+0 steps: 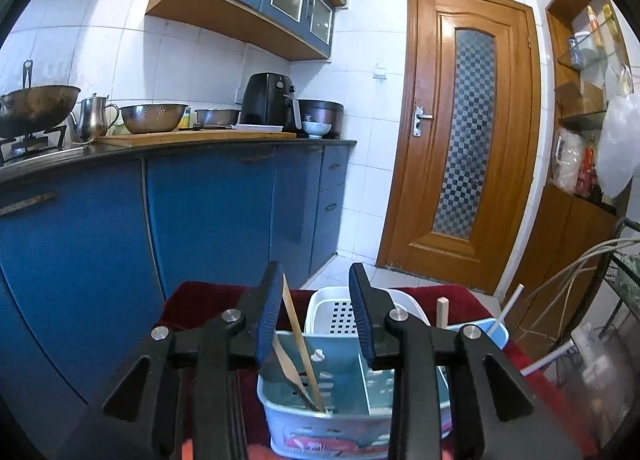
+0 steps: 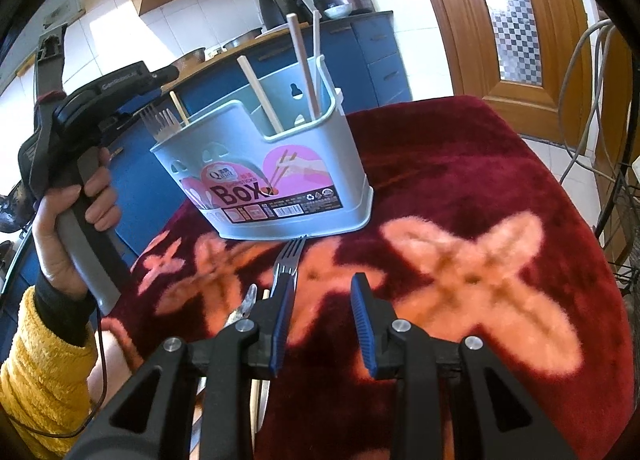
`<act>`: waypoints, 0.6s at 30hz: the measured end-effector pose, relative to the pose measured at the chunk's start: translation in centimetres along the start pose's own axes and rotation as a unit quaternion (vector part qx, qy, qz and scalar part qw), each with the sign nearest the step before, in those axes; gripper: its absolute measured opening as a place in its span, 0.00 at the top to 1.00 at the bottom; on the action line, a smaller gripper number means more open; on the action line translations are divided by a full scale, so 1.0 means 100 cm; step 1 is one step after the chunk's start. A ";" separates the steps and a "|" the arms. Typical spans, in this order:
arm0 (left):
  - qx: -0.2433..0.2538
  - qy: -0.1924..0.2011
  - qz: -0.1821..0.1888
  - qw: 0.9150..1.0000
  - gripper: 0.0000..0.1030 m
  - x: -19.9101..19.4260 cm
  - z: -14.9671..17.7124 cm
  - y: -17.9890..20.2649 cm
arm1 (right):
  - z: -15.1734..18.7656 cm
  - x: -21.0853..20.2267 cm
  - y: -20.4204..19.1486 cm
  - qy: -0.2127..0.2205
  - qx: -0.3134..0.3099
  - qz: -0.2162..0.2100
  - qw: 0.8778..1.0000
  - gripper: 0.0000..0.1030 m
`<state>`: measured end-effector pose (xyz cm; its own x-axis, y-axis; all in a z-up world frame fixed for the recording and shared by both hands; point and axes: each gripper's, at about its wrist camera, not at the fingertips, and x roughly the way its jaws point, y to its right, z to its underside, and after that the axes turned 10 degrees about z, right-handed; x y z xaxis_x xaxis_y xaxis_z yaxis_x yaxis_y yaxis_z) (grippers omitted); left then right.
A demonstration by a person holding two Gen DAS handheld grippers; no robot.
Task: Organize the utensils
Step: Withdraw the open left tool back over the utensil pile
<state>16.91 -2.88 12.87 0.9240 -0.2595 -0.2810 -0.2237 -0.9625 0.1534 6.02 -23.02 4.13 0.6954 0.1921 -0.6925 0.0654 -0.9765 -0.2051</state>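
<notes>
We held the left hand-held gripper (image 1: 316,316) open above the utensil box (image 2: 264,164); the right hand-held gripper (image 2: 326,320) stood open beside a fork (image 2: 289,260).

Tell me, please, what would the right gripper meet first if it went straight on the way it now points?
Probably the red patterned cloth just ahead of the right gripper; the fork lies slightly left of its line, and the utensil box stands beyond. Depth is uncertain.

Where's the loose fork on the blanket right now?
In the right wrist view the fork lies on the red blanket, tines toward the utensil box, just in front of it. Its handle runs beside the right gripper's left finger.
</notes>
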 end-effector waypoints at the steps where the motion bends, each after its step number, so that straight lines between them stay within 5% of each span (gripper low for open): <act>1: -0.001 -0.003 0.001 1.000 0.67 -0.004 0.000 0.000 | 0.000 -0.002 -0.001 0.002 0.000 0.000 1.000 0.68; 18: 0.005 -0.075 -0.003 0.997 0.67 -0.084 0.031 0.007 | 0.000 -0.028 -0.009 0.020 -0.006 0.001 1.000 0.68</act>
<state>8.02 -1.57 12.37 0.8687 -0.2616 -0.4206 -0.2223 -0.9647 0.1411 3.97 -22.68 6.28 0.7236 0.1854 -0.6649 0.0717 -0.9782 -0.1948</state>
